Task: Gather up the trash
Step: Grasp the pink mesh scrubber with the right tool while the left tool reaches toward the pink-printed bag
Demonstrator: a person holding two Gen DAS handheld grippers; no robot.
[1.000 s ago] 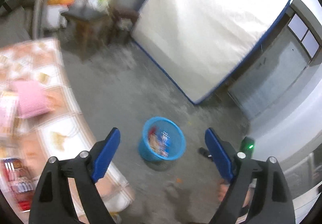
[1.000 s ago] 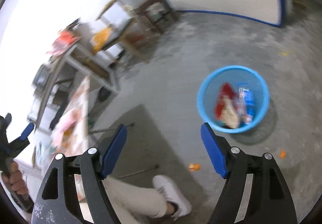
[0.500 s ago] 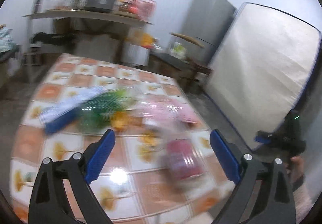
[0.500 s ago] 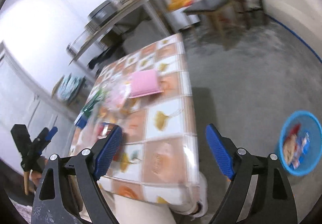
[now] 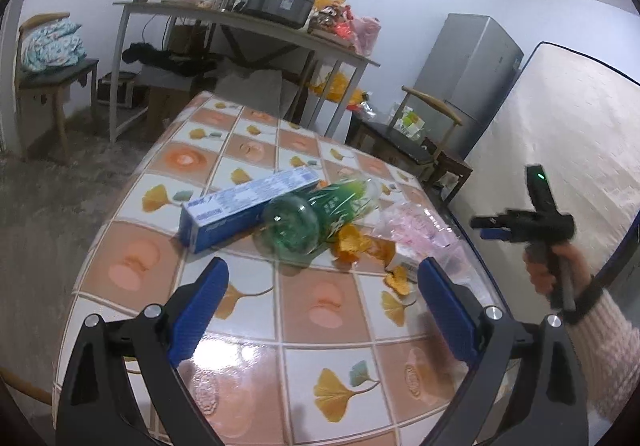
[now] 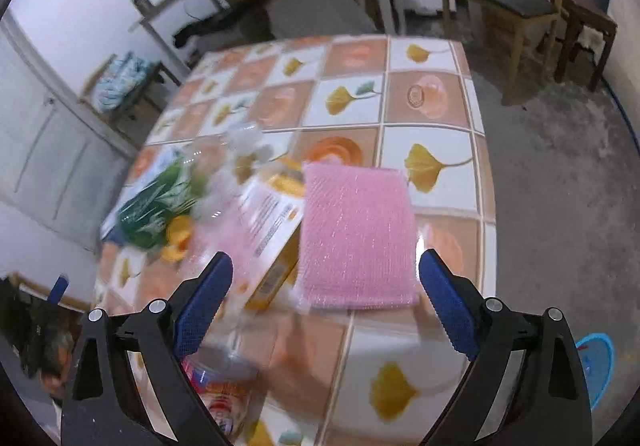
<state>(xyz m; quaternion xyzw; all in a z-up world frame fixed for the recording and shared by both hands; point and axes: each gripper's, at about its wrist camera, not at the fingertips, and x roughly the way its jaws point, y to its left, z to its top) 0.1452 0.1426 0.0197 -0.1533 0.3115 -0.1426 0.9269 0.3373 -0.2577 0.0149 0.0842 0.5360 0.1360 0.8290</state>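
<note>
The table (image 5: 320, 310) with its leaf-patterned tiled cloth carries the trash in a loose heap. A pink scouring pad (image 6: 356, 234) lies near its edge, overlapping a yellow and white box (image 6: 268, 221). A blue carton (image 5: 248, 205) rests against a green plastic bottle (image 5: 316, 213) lying on its side, with orange peel (image 5: 356, 242) just beside it. My left gripper (image 5: 320, 298) and my right gripper (image 6: 324, 294) both hang spread wide over the table, grasping nothing. The blue bin (image 6: 596, 362) shows on the floor.

Table (image 5: 132, 270): bears all the litter.
Box (image 5: 248, 205): left of bottle (image 5: 316, 217), touching it.
Peels (image 5: 356, 242): right of bottle.
Sponge (image 6: 356, 234): near table's edge, beside carton (image 6: 268, 221).
Basket (image 6: 596, 362): on floor, below table.
</note>
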